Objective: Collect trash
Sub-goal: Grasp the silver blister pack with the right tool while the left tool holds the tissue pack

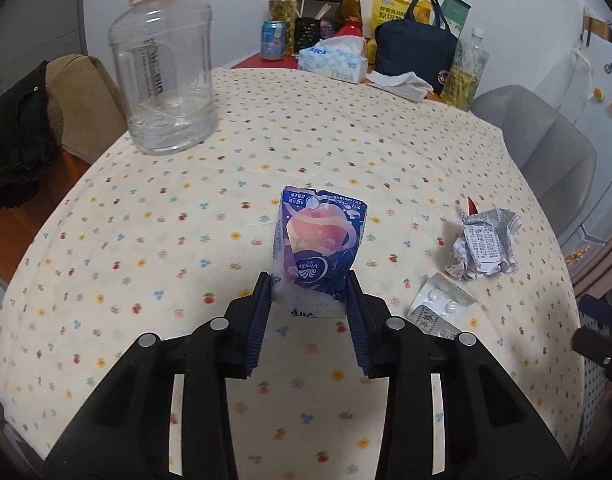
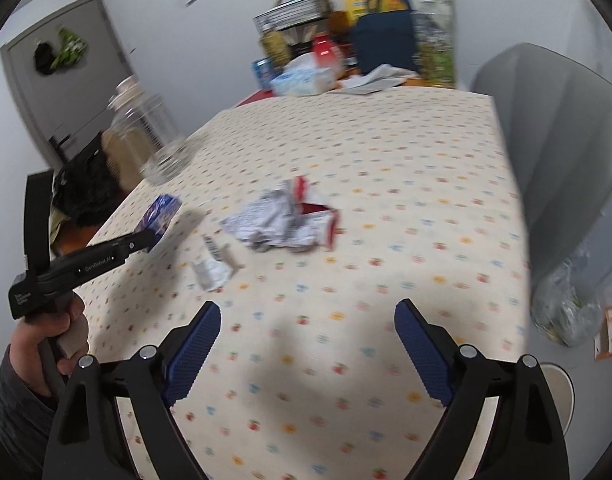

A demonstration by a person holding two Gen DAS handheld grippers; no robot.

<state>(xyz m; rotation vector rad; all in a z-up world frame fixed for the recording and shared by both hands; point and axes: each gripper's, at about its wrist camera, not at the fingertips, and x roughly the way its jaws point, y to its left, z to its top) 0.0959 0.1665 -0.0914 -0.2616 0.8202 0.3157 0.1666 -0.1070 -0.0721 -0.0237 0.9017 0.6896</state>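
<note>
A blue tissue pack [image 1: 318, 244] with a peach picture stands on its end on the flowered tablecloth [image 1: 185, 208]. My left gripper [image 1: 308, 280] is shut on its lower end, one pad against each side. The blurred right wrist view shows that gripper [image 2: 147, 238] from the side, held in a hand, with the pack [image 2: 163, 214] at its tip. To the right lie a crumpled printed paper [image 1: 486, 244] [image 2: 281, 220] with a red part and a silver blister pack [image 1: 440, 308] [image 2: 213, 268]. My right gripper [image 2: 308, 320] hangs open above the cloth, short of both, with nothing between its fingers.
A big clear water jug [image 1: 163, 68] stands at the back left. The far end holds a tissue box [image 1: 334, 60], a navy bag [image 1: 416, 52], bottles and a can. A grey chair [image 2: 566, 140] and a clear plastic bag [image 2: 566, 308] are off the right edge.
</note>
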